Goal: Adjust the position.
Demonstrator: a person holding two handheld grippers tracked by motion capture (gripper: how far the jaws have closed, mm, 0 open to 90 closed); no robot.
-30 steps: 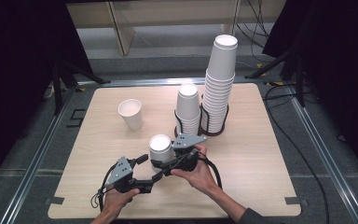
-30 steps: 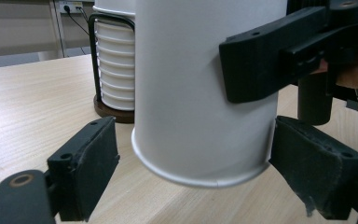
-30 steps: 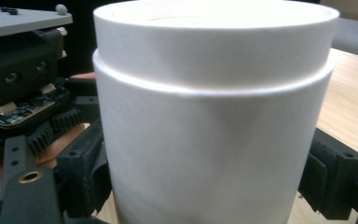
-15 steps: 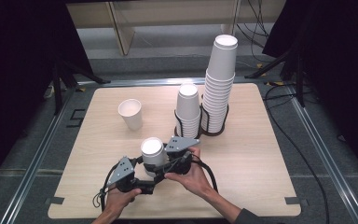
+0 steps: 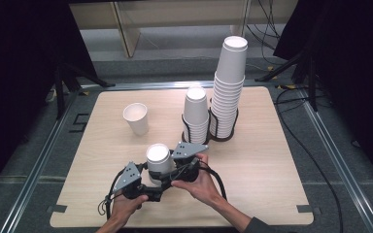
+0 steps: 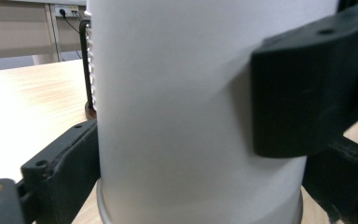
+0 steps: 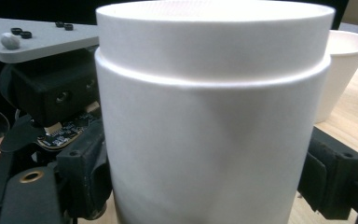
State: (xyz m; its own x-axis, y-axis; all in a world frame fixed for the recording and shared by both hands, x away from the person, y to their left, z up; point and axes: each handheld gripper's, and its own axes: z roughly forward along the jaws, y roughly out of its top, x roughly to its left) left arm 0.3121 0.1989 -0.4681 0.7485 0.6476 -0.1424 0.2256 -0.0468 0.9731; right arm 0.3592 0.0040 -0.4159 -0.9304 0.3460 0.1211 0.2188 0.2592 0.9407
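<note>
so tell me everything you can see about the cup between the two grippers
The paper cup is plain white, with a rolled rim and a slightly dented wall. It stands upside down on the wooden table, near the front edge. The left gripper brackets it; its jaws have just been opening, and whether the pads still press is unclear. The right gripper flanks it from the other side, grip also unclear.

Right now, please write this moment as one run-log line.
right gripper: shut on white cup | left gripper: jaws have just been opening, white cup between them
</note>
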